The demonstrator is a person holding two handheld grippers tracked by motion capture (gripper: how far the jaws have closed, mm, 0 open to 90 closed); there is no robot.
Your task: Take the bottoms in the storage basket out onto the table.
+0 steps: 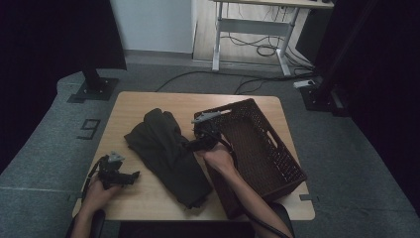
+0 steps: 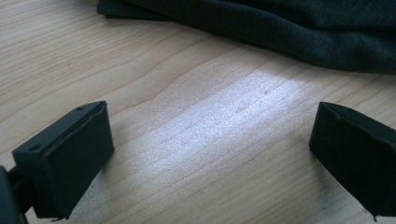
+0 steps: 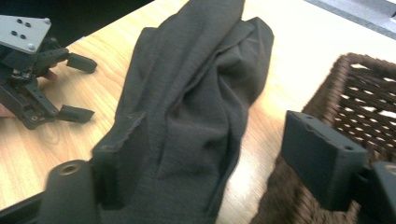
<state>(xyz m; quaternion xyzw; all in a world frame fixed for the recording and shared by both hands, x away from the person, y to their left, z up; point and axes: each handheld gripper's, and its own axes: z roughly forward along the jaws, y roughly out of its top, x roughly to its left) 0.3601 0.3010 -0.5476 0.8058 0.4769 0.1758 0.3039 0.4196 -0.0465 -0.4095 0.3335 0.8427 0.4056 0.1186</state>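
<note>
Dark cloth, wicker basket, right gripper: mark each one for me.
dark cloth [image 1: 166, 148], high view, middle of the folded bundle.
wicker basket [image 1: 285, 158], high view, its right wall.
right gripper [image 3: 212, 140], right gripper view, midway between its jaws, which stand apart over the cloth.

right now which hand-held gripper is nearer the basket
Right. The right hand-held gripper hovers at the basket's near-left rim, over the dark cloth. The left hand-held gripper sits across the cloth, near the table's front-left corner.
</note>
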